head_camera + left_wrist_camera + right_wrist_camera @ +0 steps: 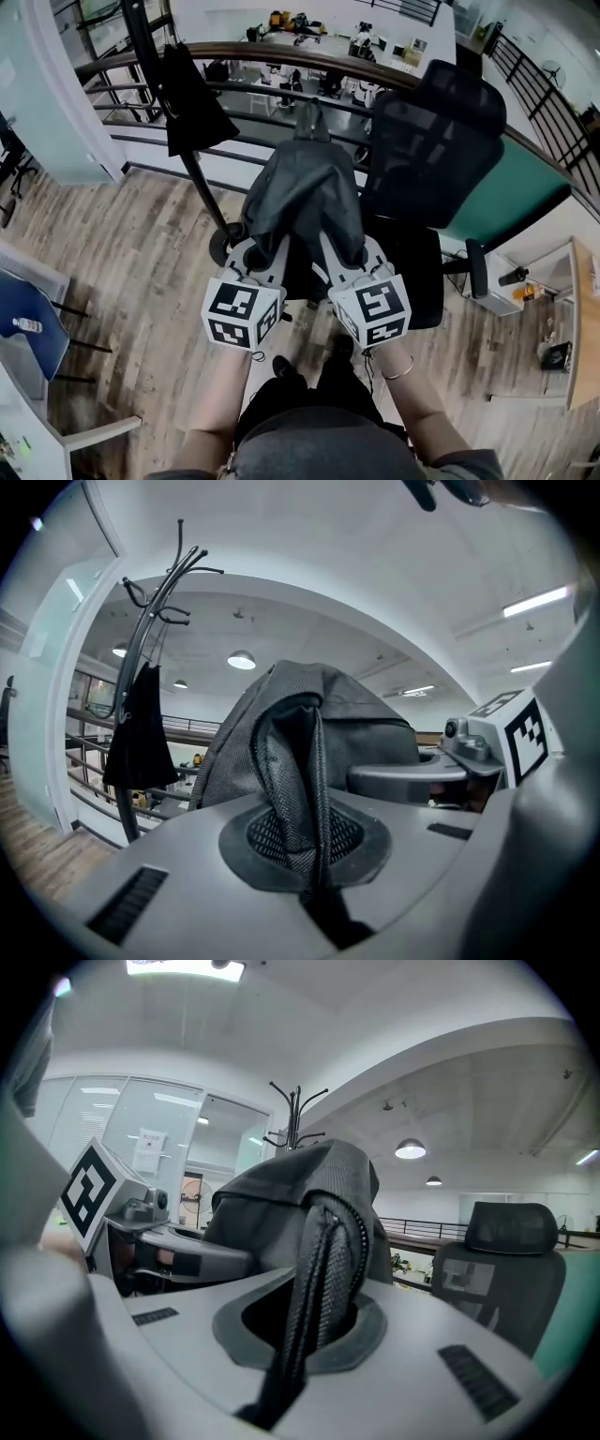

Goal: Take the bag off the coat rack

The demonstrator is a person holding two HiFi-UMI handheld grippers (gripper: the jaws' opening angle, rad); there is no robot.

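Grey fabric bag (pixel 305 192) hangs pinched between left gripper (pixel 265 255) and right gripper (pixel 330 253).

Coat rack (pixel 204 192) top — cut off; base half hidden.

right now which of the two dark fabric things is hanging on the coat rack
The small black cloth at left, hanging from the coat rack. The grey bag is off it, held by the left gripper and right gripper.
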